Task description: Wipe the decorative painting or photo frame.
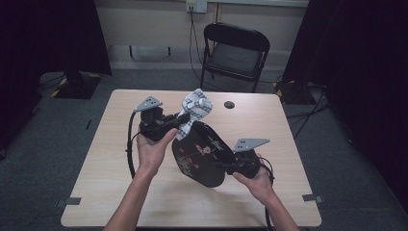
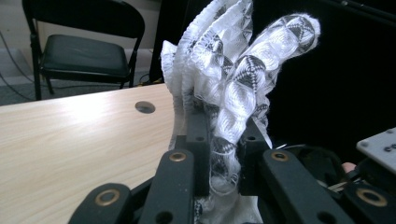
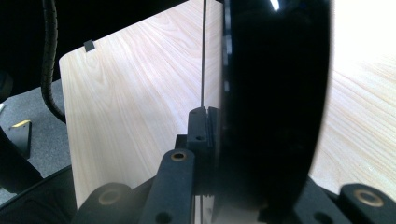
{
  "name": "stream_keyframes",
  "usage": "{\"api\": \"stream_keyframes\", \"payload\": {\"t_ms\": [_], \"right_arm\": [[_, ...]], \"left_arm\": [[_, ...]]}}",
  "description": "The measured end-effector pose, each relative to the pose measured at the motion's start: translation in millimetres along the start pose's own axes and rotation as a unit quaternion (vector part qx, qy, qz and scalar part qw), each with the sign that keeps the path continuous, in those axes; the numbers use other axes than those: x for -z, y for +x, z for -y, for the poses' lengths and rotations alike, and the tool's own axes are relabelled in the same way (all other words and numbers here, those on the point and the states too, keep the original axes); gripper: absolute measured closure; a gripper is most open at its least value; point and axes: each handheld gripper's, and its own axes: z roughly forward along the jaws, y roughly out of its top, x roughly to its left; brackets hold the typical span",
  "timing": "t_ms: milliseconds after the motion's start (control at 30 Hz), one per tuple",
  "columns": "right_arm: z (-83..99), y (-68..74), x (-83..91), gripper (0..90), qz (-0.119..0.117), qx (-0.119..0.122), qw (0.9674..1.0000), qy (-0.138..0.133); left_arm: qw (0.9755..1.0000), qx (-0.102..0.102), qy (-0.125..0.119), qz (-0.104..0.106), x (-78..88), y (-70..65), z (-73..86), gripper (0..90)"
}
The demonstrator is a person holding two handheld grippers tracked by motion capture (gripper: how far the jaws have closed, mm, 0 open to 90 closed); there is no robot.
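So here the right gripper is clamped on the lower right edge of a black lacquer tray, which is tipped up on its side over the middle of the table. In the right gripper view the tray's rim sits edge-on between the jaws, so that's a firm pinch on the rim, not just a prop. My guess is the tilt is there to turn the glossy face toward the other hand so it can be wiped.

The left gripper sits just off the tray's upper left edge, and its jaws are closed tight on a white cloth. In the left gripper view the cloth is bunched between the jaws and fans out above them, crumpled rather than folded, which makes a decent wiping pad. From the high view the cloth hangs right at the tray's top corner. I can't tell if it's actually touching the surface or just beside it.

The tray itself: oval-ish, shiny black, with a painted design on the face, reddish bits and pale streaks that look like flowers or branches. The details are too small to be sure. The cloth is white with a dark geometric pattern woven in, kind of lacy.

Beyond the tray there's a small round hole in the table, and a black folding chair past the far edge.
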Motion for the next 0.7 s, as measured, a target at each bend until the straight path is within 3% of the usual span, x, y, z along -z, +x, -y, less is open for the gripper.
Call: {"api": "stream_keyframes", "payload": {"t_ms": [233,400,533,700], "right_arm": [[-0.1,0.1,-0.2,81.2,0.000,-0.002,1.0000,-0.001],[0.0,-0.6,-0.2,81.2,-0.001,-0.003,1.0000,-0.002],[-0.2,-0.8,-0.3,81.3,-0.002,-0.002,1.0000,-0.002],[-0.1,-0.4,-0.2,81.3,-0.001,-0.002,1.0000,-0.001]], "left_arm": [[0.9990,0.013,0.032,-0.027,-1.0,19.1,23.0,79.6],[0.9976,0.043,0.047,-0.028,-4.0,35.8,37.2,79.6],[0.9976,0.040,0.048,-0.029,-2.4,32.5,33.6,79.6],[0.9992,0.024,0.029,-0.015,2.2,17.7,18.7,79.5]]}}
